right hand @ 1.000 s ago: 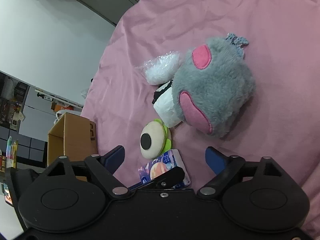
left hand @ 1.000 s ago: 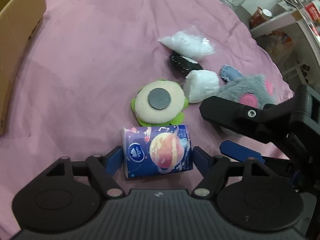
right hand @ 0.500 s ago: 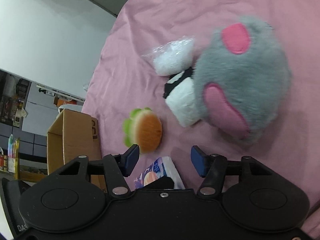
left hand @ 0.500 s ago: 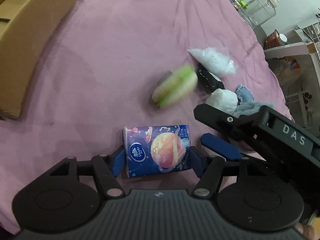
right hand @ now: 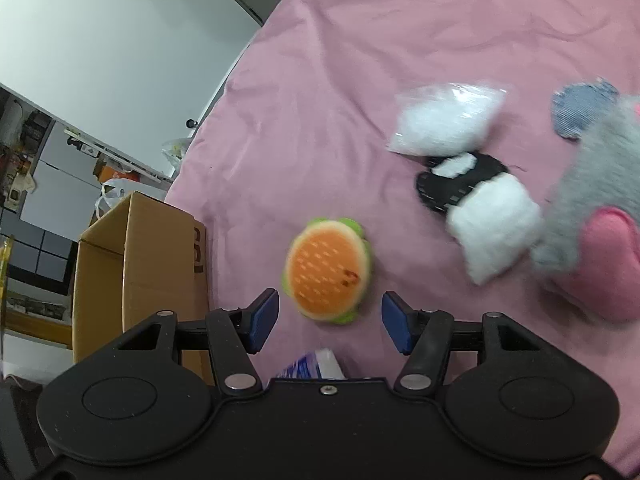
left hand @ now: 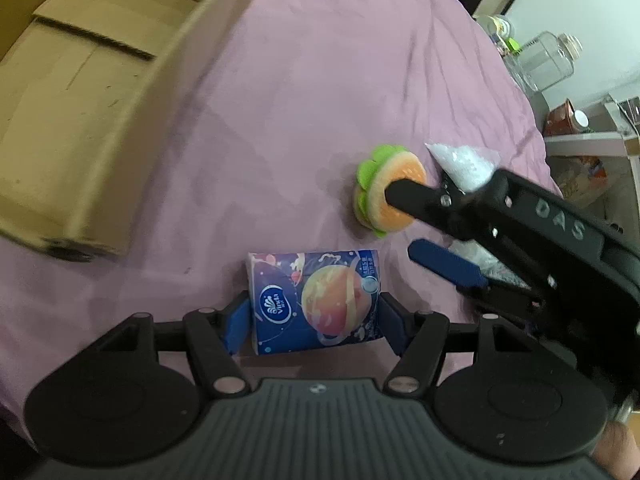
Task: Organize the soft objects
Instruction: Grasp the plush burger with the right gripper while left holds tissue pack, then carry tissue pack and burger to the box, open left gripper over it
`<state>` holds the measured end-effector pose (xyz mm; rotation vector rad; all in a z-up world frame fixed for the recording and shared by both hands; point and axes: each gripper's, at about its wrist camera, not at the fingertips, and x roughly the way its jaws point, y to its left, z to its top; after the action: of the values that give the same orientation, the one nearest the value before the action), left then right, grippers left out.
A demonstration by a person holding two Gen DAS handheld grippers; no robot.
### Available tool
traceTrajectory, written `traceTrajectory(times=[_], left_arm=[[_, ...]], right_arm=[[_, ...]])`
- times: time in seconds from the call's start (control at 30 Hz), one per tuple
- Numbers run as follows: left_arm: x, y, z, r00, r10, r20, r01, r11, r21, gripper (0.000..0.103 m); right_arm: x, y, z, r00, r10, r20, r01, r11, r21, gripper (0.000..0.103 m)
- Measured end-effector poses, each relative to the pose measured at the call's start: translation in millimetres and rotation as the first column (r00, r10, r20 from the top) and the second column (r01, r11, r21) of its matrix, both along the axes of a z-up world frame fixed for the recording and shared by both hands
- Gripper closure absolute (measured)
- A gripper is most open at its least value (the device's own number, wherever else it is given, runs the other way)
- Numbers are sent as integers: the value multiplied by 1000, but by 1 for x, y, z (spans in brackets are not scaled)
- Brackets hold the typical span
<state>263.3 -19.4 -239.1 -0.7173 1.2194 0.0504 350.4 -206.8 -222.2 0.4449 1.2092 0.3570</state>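
On the pink cloth (left hand: 320,92) my left claw (left hand: 314,322) pinches the tissue pack (left hand: 314,300) from both sides, while my right claw (right hand: 330,316) stands half spread, empty, around the burger (right hand: 328,270) without touching. A second ago the burger lay face down; it has flipped. One burger, one box (left hand: 68,120), one pack, one grey plush (right hand: 600,184).

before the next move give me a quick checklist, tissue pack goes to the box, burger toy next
1. Left gripper clamped on tissue pack: ok.
2. Cardboard box open on top: ok.
3. Cloth between pack and box free of objects: ok.
4. Right gripper lined up on burger toy: ok.
5. Right pads touching the toy: not ok, gaps both sides.
6. Room left inside the box: cannot tell.
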Motion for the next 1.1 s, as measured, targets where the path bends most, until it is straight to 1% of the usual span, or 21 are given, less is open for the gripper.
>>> traceTrajectory(times=[0.1, 0.13, 0.17, 0.2, 0.27, 0.33, 0.47, 0.6, 0.8, 0.97, 1.1], left_arm=[[-1, 4, 1, 1000, 7, 3, -7, 1000, -10, 38], [-2, 5, 2, 1000, 10, 4, -10, 1000, -15, 38], [-3, 7, 2, 1000, 13, 4, -12, 1000, -17, 38], [-3, 8, 3, 1000, 14, 6, -14, 1000, -19, 38], [-4, 10, 4, 1000, 17, 10, -17, 1000, -21, 38], [-4, 12, 8, 1000, 20, 16, -19, 999, -27, 38], [-9, 13, 22, 999, 2, 48, -1, 1000, -15, 38], [-14, 14, 35, 997, -11, 79, 12, 1000, -9, 38], [-25, 13, 56, 991, -44, 129, 44, 999, 2, 38], [-37, 17, 75, 982, -74, 172, 70, 997, 28, 38], [-45, 23, 90, 976, -88, 197, 79, 995, 53, 38]], right_arm=[[4, 10, -1, 1000, 2, 6, -2, 1000, -27, 45], [5, 11, -1, 1000, -3, 7, 3, 999, -36, 47], [6, 12, -2, 1000, -8, 11, 8, 999, -45, 60], [7, 12, -4, 1000, -2, 15, 3, 998, -55, 71], [7, 13, -7, 1000, 7, 8, -6, 997, -74, 80], [5, 12, -4, 1000, 4, 12, -4, 997, -77, 82], [-3, 9, 8, 998, -6, 59, 12, 995, -96, 83], [-13, 5, 16, 999, -16, 52, 21, 995, -98, 83], [-34, 6, 48, 994, -24, 108, 34, 996, -88, 83], [-51, 6, 71, 987, -16, 162, 31, 995, -93, 83], [-61, 10, 84, 983, -1, 186, 18, 996, -85, 83]])
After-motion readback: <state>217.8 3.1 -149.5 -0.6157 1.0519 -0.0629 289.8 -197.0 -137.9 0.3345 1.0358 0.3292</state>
